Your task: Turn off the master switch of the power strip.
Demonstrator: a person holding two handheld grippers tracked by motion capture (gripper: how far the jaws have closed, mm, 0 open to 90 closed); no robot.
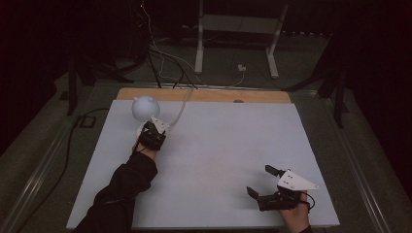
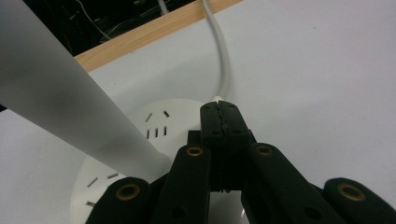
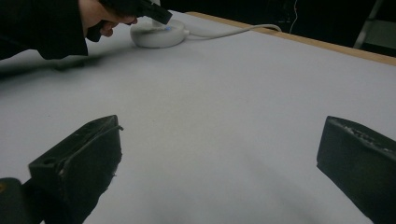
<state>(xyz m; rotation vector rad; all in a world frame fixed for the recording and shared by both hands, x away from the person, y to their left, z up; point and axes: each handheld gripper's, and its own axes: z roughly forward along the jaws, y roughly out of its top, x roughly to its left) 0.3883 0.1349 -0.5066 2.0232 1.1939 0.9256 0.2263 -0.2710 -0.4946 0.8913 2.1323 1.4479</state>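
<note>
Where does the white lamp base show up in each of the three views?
High view: lamp base at upper left, by the left tool.
Left gripper view: lamp base at lower left, under the shut tool tips.
Right gripper view: lamp base at top, left of centre.
Shared landmark: its white cable.

Dark room, white-legged stand [image 1: 236,36] behind

a dim lab or test room: white work table [image 1: 209,160], floor cables [image 1: 165,60], bare metal stand [image 1: 238,29]
</note>
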